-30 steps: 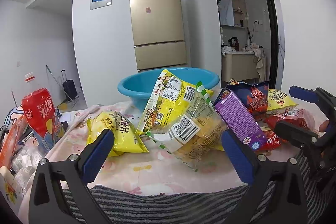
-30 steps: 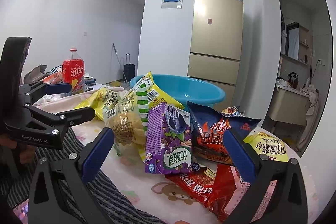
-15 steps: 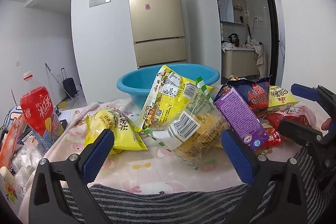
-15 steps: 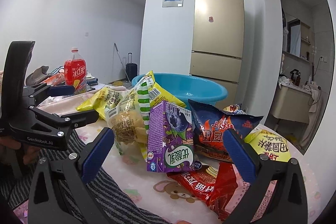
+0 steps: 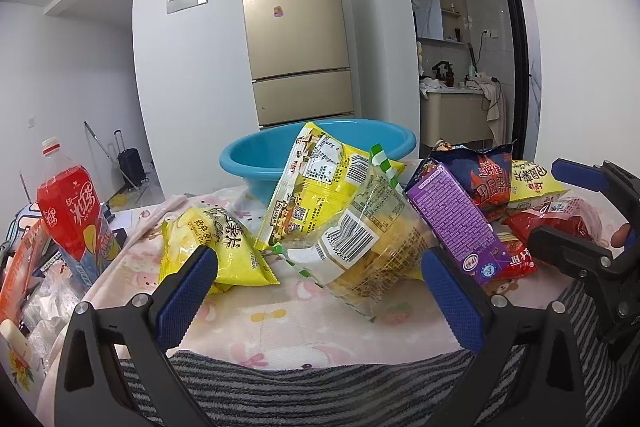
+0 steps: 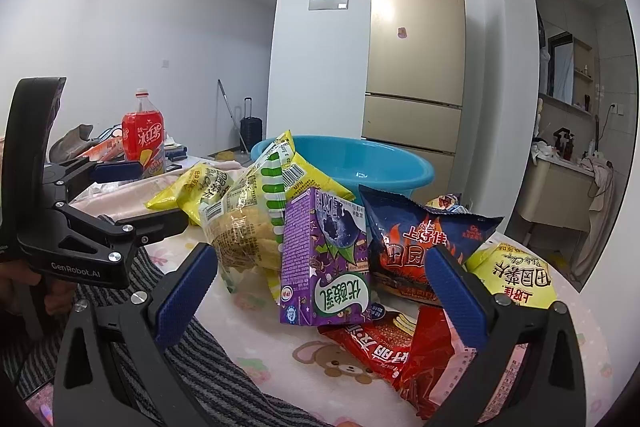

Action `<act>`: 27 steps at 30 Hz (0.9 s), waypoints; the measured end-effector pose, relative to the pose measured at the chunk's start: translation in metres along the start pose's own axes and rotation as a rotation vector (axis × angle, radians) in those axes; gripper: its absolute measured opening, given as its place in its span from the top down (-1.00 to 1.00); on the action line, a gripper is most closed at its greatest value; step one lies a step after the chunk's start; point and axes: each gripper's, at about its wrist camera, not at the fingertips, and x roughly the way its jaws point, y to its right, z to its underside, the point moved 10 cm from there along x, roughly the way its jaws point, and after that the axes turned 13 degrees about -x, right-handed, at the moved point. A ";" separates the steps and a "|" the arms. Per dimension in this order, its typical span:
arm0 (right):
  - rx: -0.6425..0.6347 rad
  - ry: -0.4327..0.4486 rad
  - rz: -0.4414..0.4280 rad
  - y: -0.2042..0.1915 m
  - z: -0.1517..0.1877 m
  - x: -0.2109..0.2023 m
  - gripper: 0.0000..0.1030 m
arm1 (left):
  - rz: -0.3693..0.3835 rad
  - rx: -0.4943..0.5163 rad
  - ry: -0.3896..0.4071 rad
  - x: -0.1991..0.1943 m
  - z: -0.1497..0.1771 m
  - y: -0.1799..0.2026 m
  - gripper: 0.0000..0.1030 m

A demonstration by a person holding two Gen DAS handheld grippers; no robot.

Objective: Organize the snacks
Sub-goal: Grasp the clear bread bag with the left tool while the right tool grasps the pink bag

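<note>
We held the left gripper (image 5: 318, 289) low at the near edge of the table, its blue rubber-padded fingers (image 5: 186, 291) spread wide with nothing between them, aimed at the heap of snacks. The right gripper (image 6: 320, 289) sat level beside it, equally wide and empty, pointed at the upright purple cardboard carton (image 6: 324, 259).

The snacks were piled mid-table on a pink printed cloth (image 5: 280, 319): a crinkly clear plastic bag of yellow biscuits (image 5: 368, 247) leaning on a glossy yellow packet (image 5: 316, 183), a smaller yellow crisp bag (image 5: 216, 247) lying flat to the left, a dark blue foil bag (image 6: 416, 243) and flat red wrappers (image 6: 396, 347) to the right. The round blue plastic basin (image 5: 260, 159) stood behind the pile.
</note>
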 end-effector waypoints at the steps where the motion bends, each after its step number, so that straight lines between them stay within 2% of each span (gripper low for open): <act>1: 0.001 -0.002 0.000 0.000 0.000 0.000 -1.00 | 0.007 -0.001 -0.006 0.000 0.000 0.001 -1.00; 3: 0.003 -0.004 0.001 0.000 0.001 0.000 -1.00 | 0.019 -0.002 -0.029 0.004 0.001 0.002 -1.00; 5: 0.004 -0.004 0.001 0.001 0.001 0.000 -1.00 | 0.052 -0.036 -0.097 0.011 0.006 0.004 -1.00; 8: 0.006 -0.007 0.000 0.001 0.001 -0.001 -1.00 | 0.106 -0.194 -0.263 0.033 0.019 -0.001 -1.00; 10: 0.007 -0.007 -0.002 0.001 0.002 -0.001 -1.00 | 0.116 -0.276 -0.314 0.044 0.021 -0.003 -1.00; 11: 0.008 -0.007 -0.003 0.002 0.002 -0.001 -1.00 | 0.127 -0.352 -0.358 0.053 0.023 -0.007 -1.00; 15: 0.013 -0.007 -0.004 0.003 0.002 -0.002 -1.00 | 0.131 -0.485 -0.398 0.073 0.023 -0.013 -0.99; 20: 0.017 -0.005 -0.006 0.003 0.002 -0.004 -1.00 | 0.165 -0.549 -0.413 0.092 0.020 -0.007 -0.99; 24: 0.012 -0.001 -0.003 0.002 0.002 -0.005 -1.00 | 0.164 -0.525 -0.408 0.102 0.017 0.000 -1.00; 27: 0.012 -0.001 -0.004 0.002 0.001 -0.006 -1.00 | 0.195 -0.564 -0.431 0.108 0.021 -0.001 -0.98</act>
